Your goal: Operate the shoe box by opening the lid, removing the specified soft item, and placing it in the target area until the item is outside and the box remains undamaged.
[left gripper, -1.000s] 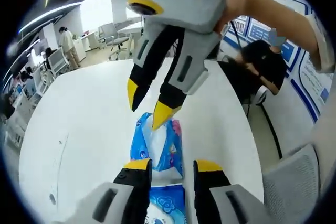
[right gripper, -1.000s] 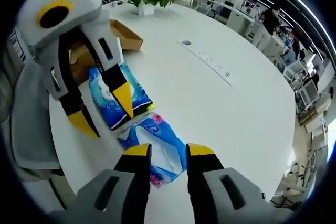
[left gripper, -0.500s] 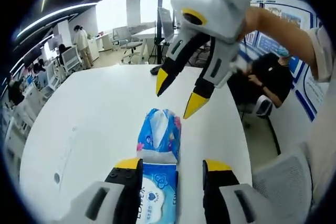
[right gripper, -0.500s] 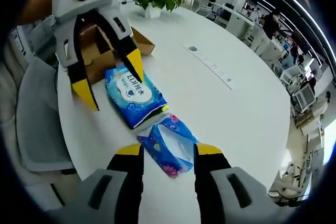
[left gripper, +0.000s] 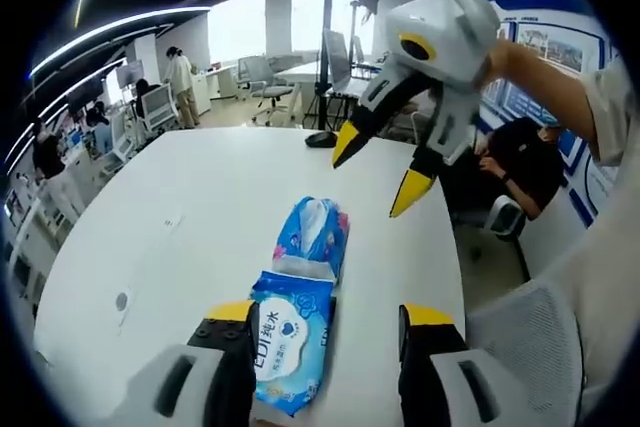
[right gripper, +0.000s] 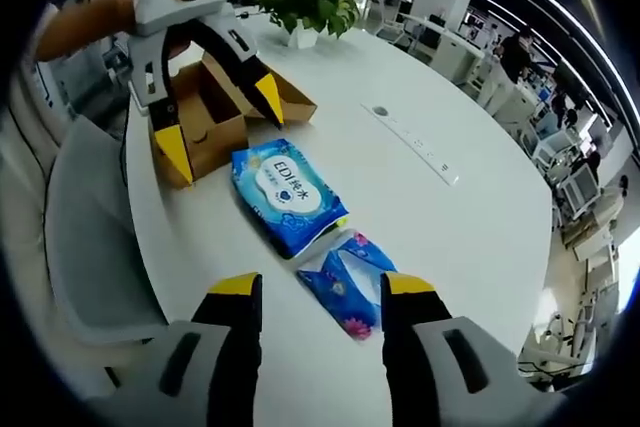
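My left hand-held gripper (left gripper: 325,322) hangs with its jaws apart and nothing between them, raised above the wet-wipe pack (left gripper: 288,347) that lies flat on the white table (left gripper: 200,207). My right hand-held gripper (right gripper: 318,292) is likewise spread and empty, above the table. Touching the wet-wipe pack's far end, as my left gripper view has it, lies the blue tissue pack (left gripper: 312,237). Beyond the wet-wipe pack in my right gripper view stands the open cardboard shoe box (right gripper: 225,112), with a potted plant (right gripper: 300,7) farther back.
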`<state>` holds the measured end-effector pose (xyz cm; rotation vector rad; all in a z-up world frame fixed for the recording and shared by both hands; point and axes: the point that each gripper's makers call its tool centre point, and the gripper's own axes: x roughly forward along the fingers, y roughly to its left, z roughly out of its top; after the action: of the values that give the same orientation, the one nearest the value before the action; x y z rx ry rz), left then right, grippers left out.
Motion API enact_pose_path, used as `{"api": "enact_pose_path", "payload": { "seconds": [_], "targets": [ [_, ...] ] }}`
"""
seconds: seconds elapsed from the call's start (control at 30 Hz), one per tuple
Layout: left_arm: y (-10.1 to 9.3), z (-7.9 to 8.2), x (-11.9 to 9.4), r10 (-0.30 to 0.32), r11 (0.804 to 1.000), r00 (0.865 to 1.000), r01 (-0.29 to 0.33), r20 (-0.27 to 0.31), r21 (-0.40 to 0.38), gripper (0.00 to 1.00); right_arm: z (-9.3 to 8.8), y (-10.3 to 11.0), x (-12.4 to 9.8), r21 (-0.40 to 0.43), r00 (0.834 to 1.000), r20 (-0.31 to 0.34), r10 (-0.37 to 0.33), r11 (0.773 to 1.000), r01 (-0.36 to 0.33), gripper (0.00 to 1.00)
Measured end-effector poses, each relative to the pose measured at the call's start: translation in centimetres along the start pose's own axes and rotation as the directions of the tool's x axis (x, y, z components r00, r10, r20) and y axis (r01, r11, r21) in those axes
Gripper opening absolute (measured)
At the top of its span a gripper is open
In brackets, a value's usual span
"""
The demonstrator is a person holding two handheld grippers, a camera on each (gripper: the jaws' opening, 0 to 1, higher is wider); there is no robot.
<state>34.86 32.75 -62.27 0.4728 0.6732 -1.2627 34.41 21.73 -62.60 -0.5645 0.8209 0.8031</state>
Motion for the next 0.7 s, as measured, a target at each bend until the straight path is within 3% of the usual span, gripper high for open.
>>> {"api": "enact_pose_path", "payload": {
  "seconds": [0.43,0.7],
  "targets": [
    [0.3,-2.6,-4.9,0.073,0.996,0.997,-0.07,0.041,-0.062,0.67,2.1,3.3,-0.3,-0.005,0.998,0.045,0.039,0.999,-0.039,0.5],
    [0.6,-4.4,-7.7,0.124,0.989,0.991,-0.119,0.053,-0.087,0.72,3.8,5.5,0.4,-0.049,0.994,0.066,0.092,0.995,-0.088,0.52]
  ]
}}
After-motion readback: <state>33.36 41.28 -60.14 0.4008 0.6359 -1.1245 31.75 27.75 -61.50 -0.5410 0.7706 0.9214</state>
